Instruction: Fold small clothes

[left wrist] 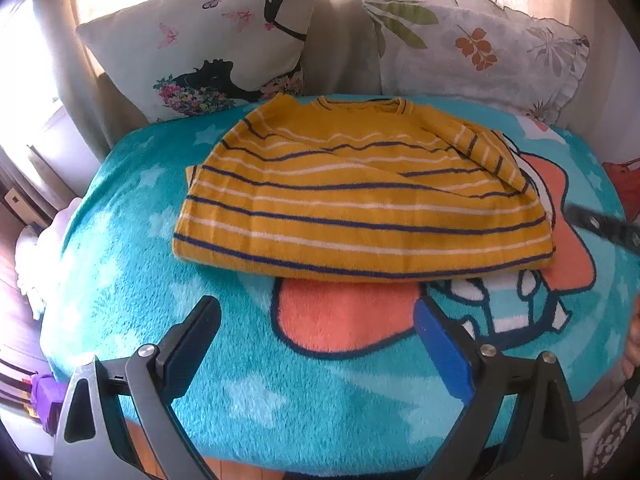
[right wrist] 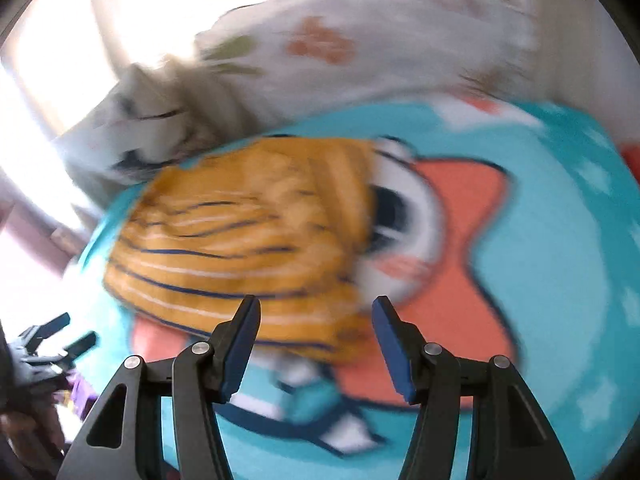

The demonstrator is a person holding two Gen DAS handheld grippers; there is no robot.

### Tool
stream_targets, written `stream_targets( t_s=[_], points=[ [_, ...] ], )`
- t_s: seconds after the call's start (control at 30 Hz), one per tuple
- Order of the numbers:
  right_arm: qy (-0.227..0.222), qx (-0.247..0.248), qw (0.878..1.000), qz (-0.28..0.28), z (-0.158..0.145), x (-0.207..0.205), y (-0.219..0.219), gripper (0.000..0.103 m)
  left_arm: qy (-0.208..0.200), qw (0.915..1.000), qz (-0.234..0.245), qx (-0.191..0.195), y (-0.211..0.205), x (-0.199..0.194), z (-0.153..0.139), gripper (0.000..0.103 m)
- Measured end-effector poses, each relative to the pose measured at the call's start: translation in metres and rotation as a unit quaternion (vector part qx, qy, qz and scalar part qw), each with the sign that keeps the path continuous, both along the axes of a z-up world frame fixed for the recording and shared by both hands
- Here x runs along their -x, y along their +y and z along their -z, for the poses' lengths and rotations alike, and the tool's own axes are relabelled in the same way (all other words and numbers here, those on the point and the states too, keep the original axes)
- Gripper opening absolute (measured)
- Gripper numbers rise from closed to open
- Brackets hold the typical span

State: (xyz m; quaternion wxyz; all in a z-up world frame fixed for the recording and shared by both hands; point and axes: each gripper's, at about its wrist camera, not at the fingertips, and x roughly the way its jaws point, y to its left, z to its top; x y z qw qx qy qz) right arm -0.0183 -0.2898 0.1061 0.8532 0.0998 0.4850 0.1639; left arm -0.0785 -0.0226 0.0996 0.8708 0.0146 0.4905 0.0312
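A yellow sweater with navy and white stripes point(left wrist: 360, 196) lies on a turquoise cartoon blanket point(left wrist: 132, 280), its sleeves folded in over the body, collar at the far side. My left gripper point(left wrist: 318, 312) is open and empty, hovering near the sweater's near hem. My right gripper point(right wrist: 316, 308) is open and empty above the sweater's point(right wrist: 240, 232) near right corner; that view is motion-blurred. One right-gripper finger point(left wrist: 604, 224) shows at the right edge of the left wrist view. The left gripper point(right wrist: 64, 336) shows at the far left of the right wrist view.
Two pillows stand behind the blanket: one with a black silhouette and butterflies point(left wrist: 212, 40), one with leaf prints point(left wrist: 480, 44). Curtains hang behind them. A purple object point(left wrist: 48, 396) and floor lie off the blanket's left edge.
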Motion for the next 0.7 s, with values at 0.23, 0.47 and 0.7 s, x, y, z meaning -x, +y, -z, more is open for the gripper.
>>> stream_targets(
  t_s=[0.23, 0.47, 0.7],
  points=[
    [0.005, 0.047, 0.993, -0.106, 0.031, -0.068, 0.090, 0.062, 0.006, 0.9994, -0.033, -0.010, 0.017, 0.017, 0.000, 0.097],
    [0.031, 0.066, 0.997, 0.000, 0.061, -0.159, 0.054, 0.062, 0.027, 0.9954, -0.089, -0.021, 0.052, 0.042, 0.003, 0.097],
    [0.034, 0.036, 0.998, 0.027, 0.042, -0.164, 0.031, 0.062, 0.047, 0.9919, -0.118, 0.002, 0.084, 0.040, 0.016, 0.097]
  ],
)
